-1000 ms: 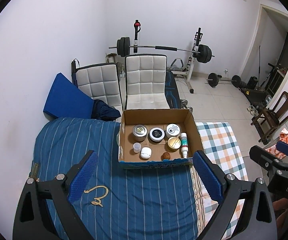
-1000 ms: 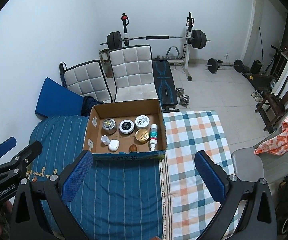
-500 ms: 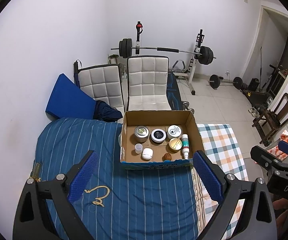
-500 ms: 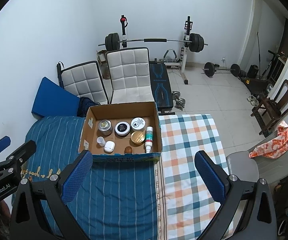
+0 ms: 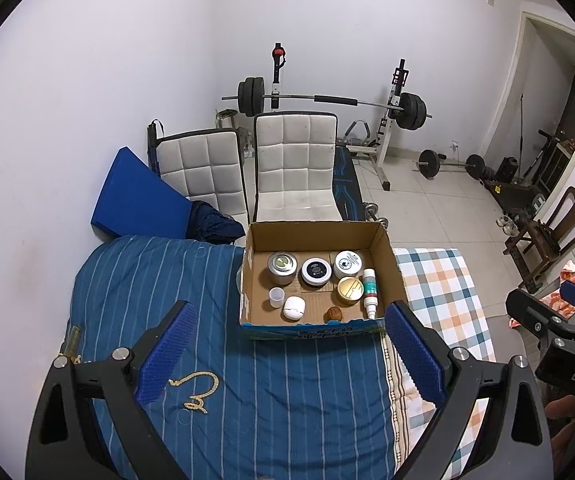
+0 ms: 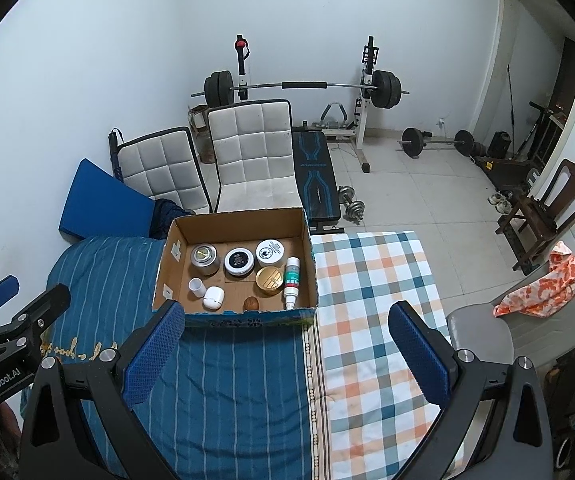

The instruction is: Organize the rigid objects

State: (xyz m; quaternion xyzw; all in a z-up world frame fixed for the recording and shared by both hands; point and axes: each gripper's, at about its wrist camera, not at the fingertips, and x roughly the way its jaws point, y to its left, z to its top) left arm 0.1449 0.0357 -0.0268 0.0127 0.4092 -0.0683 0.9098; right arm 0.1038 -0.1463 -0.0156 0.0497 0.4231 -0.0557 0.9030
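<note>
Both claws have pulled back and risen from the blue striped bed (image 5: 287,400). Open brown cardboard box (image 5: 315,232) holds round tins and a white spray bottle (image 5: 370,292). Left claw (image 5: 287,354) and right claw (image 6: 285,354) gape empty. Soft bedding could tip the box when pressed.

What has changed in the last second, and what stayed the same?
Both cameras drew back from the cardboard box, which sits lower and smaller in each view. The left gripper and right gripper took hold of nothing; their fingers stayed open and empty. The items in the box kept their places.
</note>
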